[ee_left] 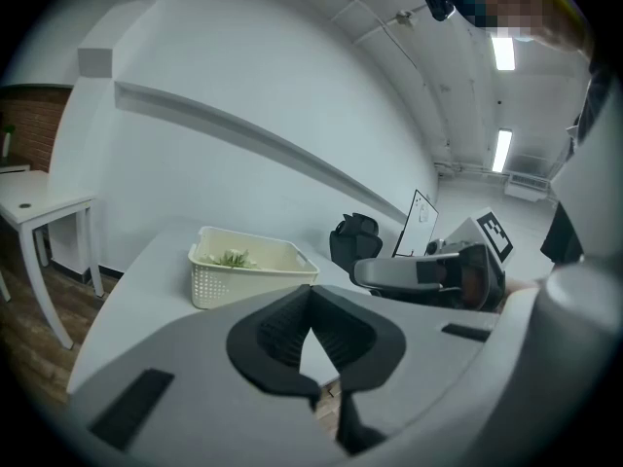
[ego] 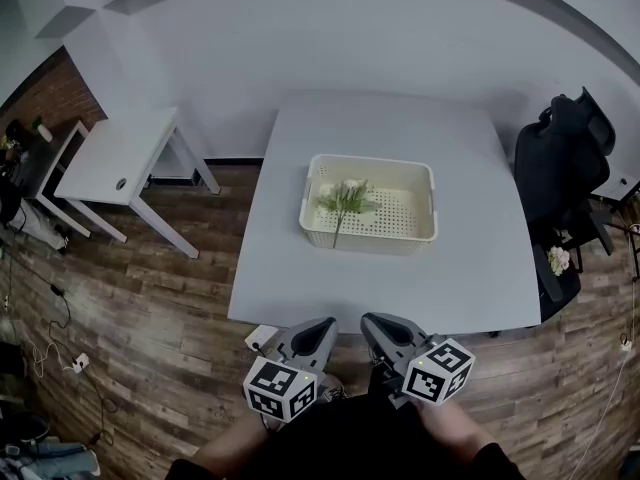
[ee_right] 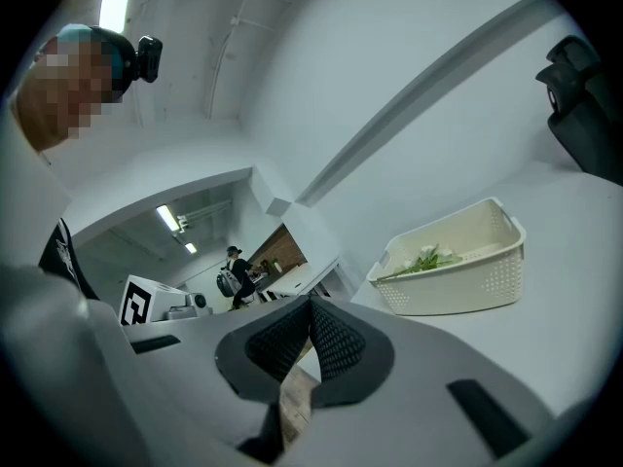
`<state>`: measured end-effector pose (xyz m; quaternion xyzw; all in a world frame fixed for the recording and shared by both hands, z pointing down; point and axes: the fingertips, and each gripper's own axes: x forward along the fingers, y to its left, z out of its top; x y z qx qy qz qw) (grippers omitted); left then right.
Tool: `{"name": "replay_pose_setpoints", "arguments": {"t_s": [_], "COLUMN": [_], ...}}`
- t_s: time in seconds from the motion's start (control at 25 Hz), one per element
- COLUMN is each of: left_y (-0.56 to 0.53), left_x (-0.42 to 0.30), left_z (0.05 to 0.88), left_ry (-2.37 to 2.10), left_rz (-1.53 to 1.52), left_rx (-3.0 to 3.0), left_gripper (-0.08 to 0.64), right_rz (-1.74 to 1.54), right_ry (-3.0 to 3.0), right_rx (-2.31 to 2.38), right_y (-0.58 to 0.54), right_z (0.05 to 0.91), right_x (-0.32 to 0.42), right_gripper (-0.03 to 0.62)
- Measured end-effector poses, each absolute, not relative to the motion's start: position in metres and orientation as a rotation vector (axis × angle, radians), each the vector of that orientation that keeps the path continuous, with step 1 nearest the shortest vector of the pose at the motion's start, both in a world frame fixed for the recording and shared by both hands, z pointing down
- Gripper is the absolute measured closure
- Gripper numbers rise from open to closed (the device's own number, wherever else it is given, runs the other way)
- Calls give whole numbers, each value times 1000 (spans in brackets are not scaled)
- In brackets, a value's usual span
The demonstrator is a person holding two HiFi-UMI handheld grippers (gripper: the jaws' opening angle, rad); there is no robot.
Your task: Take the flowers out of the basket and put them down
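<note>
A cream plastic basket (ego: 412, 206) stands in the middle of the white table (ego: 480, 268). In its left half lies a bunch of white flowers with green stems (ego: 343, 200). Both grippers hover side by side off the table's front edge, well short of the basket. The left gripper (ego: 325, 325) is shut with nothing in it, and so is the right gripper (ego: 372, 320). In the left gripper view the shut jaws (ee_left: 311, 294) point toward the basket (ee_left: 248, 270) and the flowers (ee_left: 232, 257). The right gripper view shows shut jaws (ee_right: 311, 307), with the basket (ee_right: 458, 275) and flowers (ee_right: 428, 258) ahead to the right.
A small white side table (ego: 120, 153) stands to the left on the wooden floor. A black office chair (ego: 560, 168) is at the table's right side. Cables and a plug lie on the floor at far left (ego: 75, 361). A person stands far off (ee_right: 234, 270).
</note>
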<state>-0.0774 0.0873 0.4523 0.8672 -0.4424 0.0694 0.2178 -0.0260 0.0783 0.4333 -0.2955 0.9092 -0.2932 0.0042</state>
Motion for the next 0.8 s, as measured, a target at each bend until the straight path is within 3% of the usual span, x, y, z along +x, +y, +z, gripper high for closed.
{"name": "replay_pose_setpoints", "arguments": {"t_s": [0.8], "left_y": [70], "left_x": [-62], "left_z": [454], "left_ry": [-1301], "left_rz": [192], "left_rx": [2341], "left_gripper": [554], "right_rz": [-939], "right_ry": [2896], "right_rx": [-837], "right_y": [55], "right_z": [433], "right_x": [-12], "right_gripper": [571]}}
